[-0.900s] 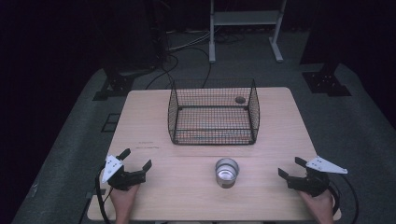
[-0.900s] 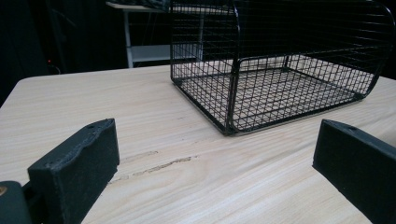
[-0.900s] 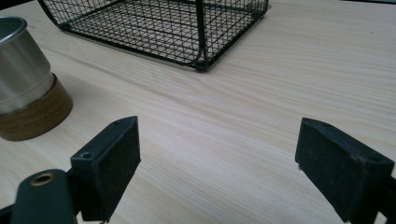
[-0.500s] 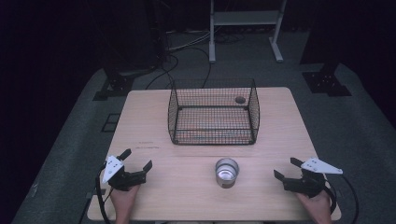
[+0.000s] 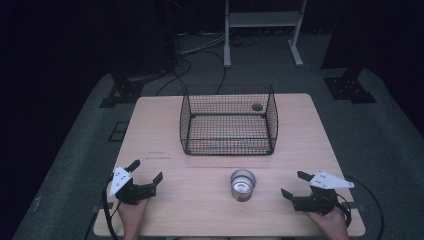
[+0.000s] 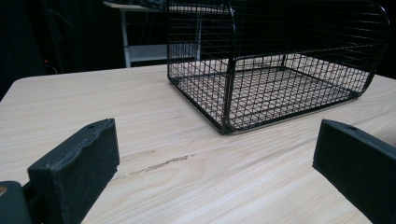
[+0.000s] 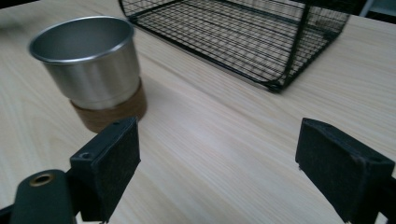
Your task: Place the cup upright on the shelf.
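A steel cup (image 5: 243, 184) with a brown band at its base stands upright near the table's front edge, empty inside. In the right gripper view the cup (image 7: 91, 60) sits just beyond the left jaw, outside the gap. My right gripper (image 5: 291, 183) rests to the cup's right, open, and points toward it with nothing between the jaws (image 7: 217, 140). My left gripper (image 5: 146, 171) lies at the front left, open and empty, and faces the wire basket (image 6: 280, 70) over bare wood.
A black wire basket (image 5: 227, 149) stands at the middle back of the wooden table (image 5: 190, 205), open at the top. A small dark round thing (image 5: 257, 106) shows at its far right corner. Cables and a metal stand lie on the floor behind.
My right gripper has slid a little to the left, toward the cup. The left gripper and the cup have stayed where they were.
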A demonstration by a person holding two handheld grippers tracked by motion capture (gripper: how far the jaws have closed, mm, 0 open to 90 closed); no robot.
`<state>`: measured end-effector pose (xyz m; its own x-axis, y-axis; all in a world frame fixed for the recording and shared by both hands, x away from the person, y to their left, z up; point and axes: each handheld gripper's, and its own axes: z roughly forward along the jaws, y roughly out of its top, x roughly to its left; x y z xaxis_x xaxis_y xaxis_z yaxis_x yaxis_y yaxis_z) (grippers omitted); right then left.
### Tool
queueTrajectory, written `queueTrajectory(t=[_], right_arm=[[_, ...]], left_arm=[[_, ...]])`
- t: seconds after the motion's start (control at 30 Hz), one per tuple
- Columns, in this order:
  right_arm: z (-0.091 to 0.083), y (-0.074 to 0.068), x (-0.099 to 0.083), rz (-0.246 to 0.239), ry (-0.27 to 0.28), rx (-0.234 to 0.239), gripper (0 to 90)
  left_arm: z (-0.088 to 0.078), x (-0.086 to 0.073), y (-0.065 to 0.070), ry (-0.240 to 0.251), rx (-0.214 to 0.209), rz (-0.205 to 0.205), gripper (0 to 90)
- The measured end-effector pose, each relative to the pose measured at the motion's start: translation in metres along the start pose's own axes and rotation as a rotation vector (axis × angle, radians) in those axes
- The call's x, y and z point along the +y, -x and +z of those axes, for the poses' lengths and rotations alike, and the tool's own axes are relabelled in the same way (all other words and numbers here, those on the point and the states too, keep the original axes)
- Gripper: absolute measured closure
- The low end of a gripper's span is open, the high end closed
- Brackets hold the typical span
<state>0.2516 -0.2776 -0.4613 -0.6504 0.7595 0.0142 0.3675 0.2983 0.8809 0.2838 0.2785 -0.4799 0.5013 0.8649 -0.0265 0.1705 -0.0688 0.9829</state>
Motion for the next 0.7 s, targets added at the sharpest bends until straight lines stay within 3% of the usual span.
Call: queueTrajectory(t=[0.1, 0.33, 0.43, 0.7], right_arm=[[0.0, -0.006, 0.003, -0.022, 0.012, 0.007, 13.2], [0.006, -0.025, 0.014, -0.072, 0.006, 0.078, 13.0], [0.011, -0.034, 0.017, -0.081, -0.007, 0.122, 12.6], [0.024, -0.047, 0.019, -0.084, -0.032, 0.185, 8.6]], left_arm=[[0.0, 0.0, 0.0, 0.0, 0.0, -0.001, 0.0], [0.0, 0.0, 0.0, 0.002, -0.001, -0.001, 0.0], [0.0, 0.0, 0.0, 0.003, 0.001, 0.001, 0.0], [0.0, 0.0, 0.0, 0.006, -0.001, 0.003, 0.0]])
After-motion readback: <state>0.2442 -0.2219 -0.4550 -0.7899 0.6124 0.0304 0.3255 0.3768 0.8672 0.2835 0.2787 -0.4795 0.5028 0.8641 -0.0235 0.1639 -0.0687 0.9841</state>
